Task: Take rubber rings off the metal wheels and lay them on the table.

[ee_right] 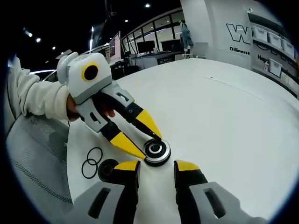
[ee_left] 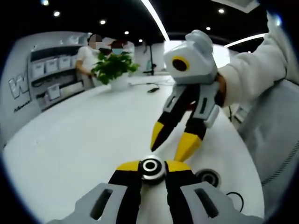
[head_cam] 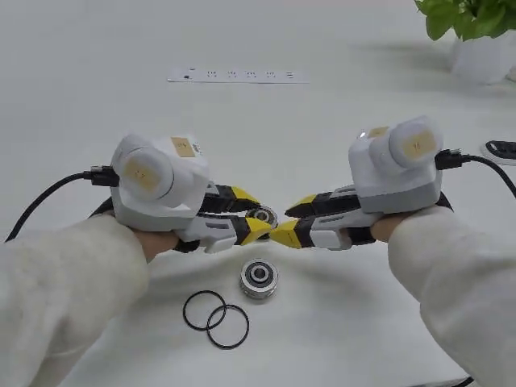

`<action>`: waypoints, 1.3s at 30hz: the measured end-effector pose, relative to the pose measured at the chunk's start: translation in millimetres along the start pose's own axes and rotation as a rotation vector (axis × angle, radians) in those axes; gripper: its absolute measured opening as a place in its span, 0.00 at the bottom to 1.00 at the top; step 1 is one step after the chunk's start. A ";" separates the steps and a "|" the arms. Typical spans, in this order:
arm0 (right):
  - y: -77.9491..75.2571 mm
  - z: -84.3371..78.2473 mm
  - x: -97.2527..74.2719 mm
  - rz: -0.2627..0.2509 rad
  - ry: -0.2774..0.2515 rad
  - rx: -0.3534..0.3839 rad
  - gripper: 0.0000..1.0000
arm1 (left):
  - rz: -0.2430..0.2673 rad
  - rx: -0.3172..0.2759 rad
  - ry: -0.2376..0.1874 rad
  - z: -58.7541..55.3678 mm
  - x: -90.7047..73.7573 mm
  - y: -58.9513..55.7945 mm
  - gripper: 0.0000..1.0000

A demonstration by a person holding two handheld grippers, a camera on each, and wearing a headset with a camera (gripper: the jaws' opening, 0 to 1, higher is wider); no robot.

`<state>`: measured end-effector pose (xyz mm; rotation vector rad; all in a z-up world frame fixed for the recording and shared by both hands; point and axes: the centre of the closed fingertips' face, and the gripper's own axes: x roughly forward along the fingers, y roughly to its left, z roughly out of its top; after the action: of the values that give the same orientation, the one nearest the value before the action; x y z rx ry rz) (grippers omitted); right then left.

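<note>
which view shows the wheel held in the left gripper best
The right gripper view: the held wheel faces the camera, nearly whole, with the left gripper pinching its edge. The left gripper view hides its sides behind the gripper tips. The head view shows it half hidden.

Letter W (ee_right: 235,33) on wall (ee_right: 205,28)

I see bright, even overhead light flooding the white desk (head_cam: 339,113) in my head view. The shadow under the metal wheel (head_cam: 259,278) near the desk's front edge is soft and pale. Both gripper views bend hard at their edges. Ceiling spots (ee_left: 56,14) and a strip light (ee_left: 156,21) glare against dark ceiling, and the shelves (ee_left: 46,79) look soft.
</note>
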<state>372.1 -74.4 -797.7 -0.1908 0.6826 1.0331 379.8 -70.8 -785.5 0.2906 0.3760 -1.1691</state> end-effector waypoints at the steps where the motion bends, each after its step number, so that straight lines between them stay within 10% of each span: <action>1: 0.6 -0.5 0.8 0.002 0.003 -0.002 0.26 | 0.002 -0.012 -0.002 -0.4 0.0 0.9 0.20; 39: 0.9 -9.3 9.6 0.007 0.050 -0.120 0.09 | 0.001 -0.028 0.017 -7.8 -3.8 -4.5 0.14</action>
<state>370.6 -71.2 -810.6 -0.3193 0.6674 1.0795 373.3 -66.0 -791.0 0.2770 0.4069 -1.1604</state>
